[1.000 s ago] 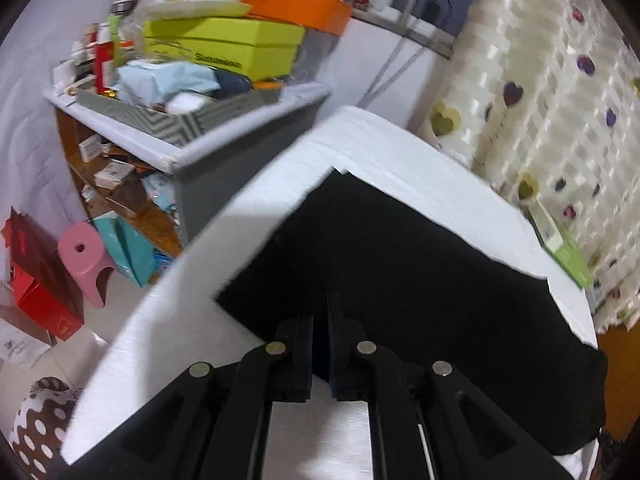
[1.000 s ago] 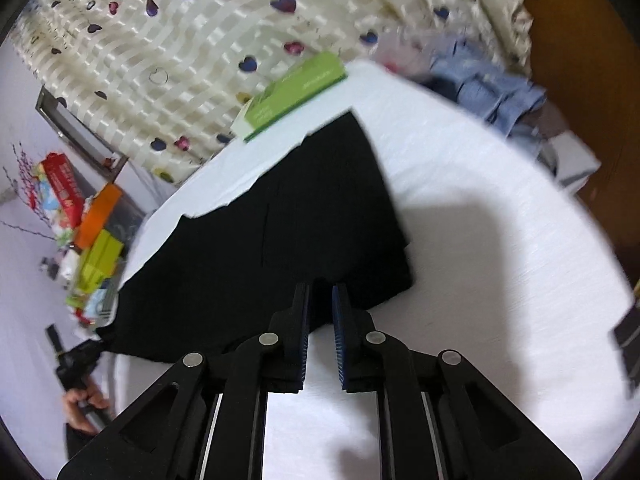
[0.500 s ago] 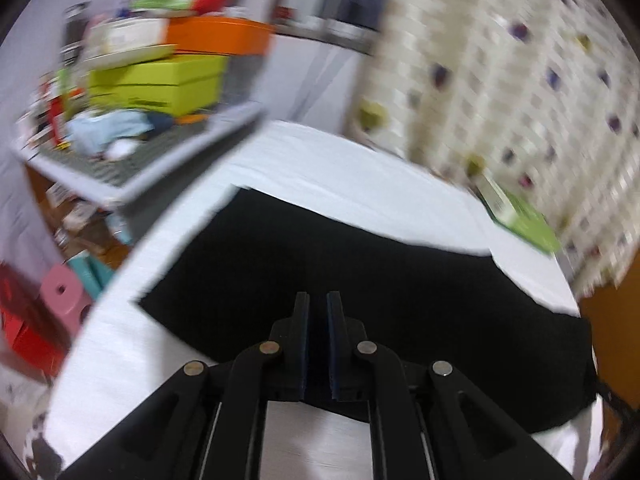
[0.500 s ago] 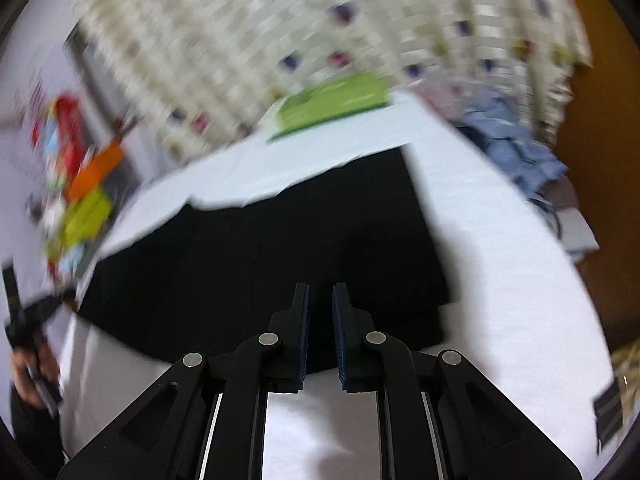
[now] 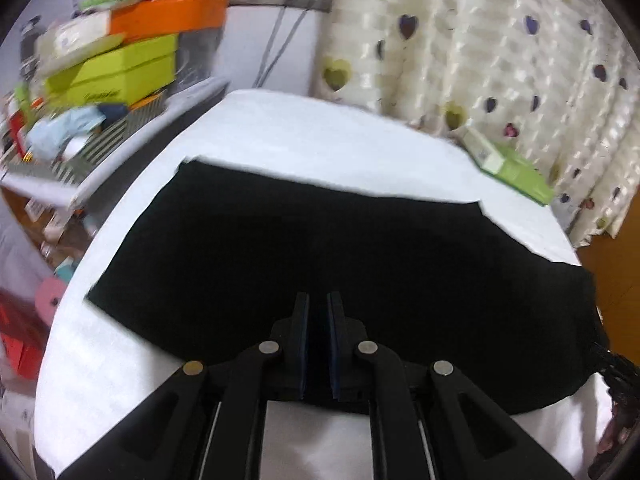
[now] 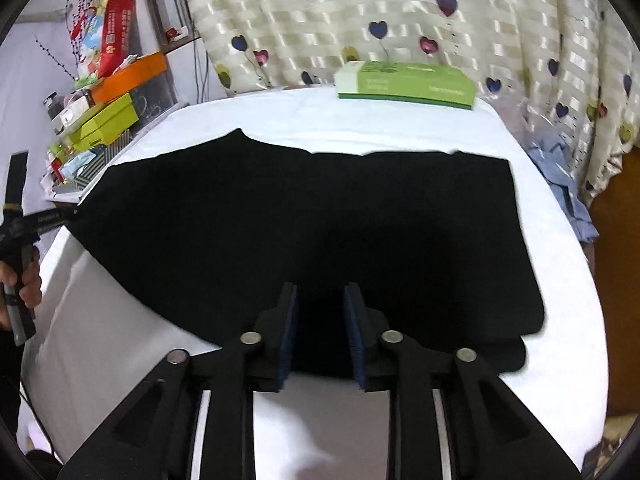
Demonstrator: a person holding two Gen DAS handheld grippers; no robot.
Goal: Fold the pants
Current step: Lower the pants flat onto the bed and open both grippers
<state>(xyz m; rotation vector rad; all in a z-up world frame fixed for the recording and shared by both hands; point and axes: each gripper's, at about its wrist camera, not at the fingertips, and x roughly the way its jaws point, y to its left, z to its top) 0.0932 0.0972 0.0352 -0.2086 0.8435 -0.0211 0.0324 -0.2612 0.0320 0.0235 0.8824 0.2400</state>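
Pants (image 6: 312, 232) lie flat and black across the white table (image 6: 400, 128), folded lengthwise it seems, with shorter folds left to make. Right gripper (image 6: 320, 320) hovers at the near hem, jaws spread. Left gripper (image 5: 318, 332): jaws nearly together, pinching nothing I can see. Green box (image 6: 404, 86) lettering is unreadable.
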